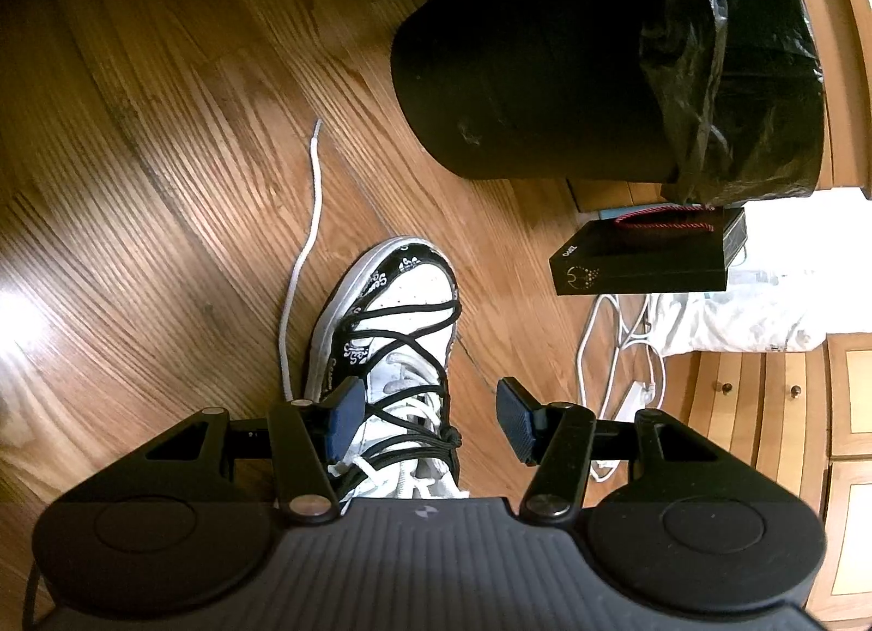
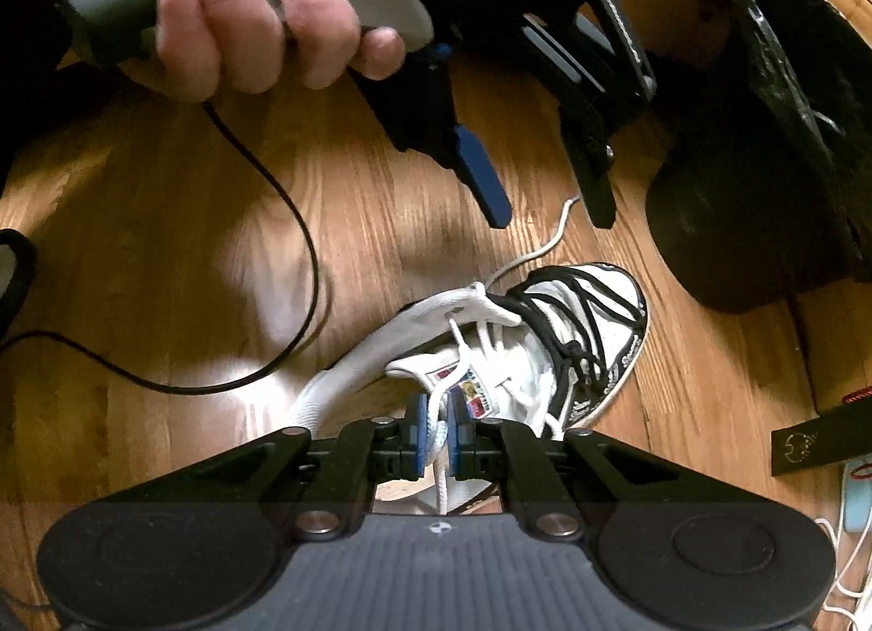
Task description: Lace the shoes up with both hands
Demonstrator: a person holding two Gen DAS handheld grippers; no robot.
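Closest to me, my right gripper [image 2: 434, 437] has its two blue pads nearly together, pinched on the white shoelace [image 2: 439, 459], which runs between them and up to the sneaker's tongue. My left gripper [image 1: 430, 421] stands about half open with nothing between its pads; in the right wrist view it hangs above the floor, held by my left hand [image 2: 261, 26], well clear of the shoe.

There is one sneaker [image 1: 395, 315], white with black patterned panels, lying on the wooden floor [image 1: 163, 168]. From the left wrist view its long axis runs away from me, toe pointing up the frame toward the bin. It carries two laces: the white one, whose loose end [image 1: 305, 249] trails over the floor on the left side of the shoe, and a black cord [image 1: 406, 342] crisscrossed over the upper and knotted near the tongue. A small coloured label sits on the tongue [image 2: 471, 391]; its writing is too small to read. The white lettering on the black panels is unreadable too.

Beyond the toe stands one black bin [image 1: 534, 70] with a black liner. To its right lies one black box [image 1: 648, 258] with a red cord handle and small white print I cannot make out, beside white cables [image 1: 616, 337].
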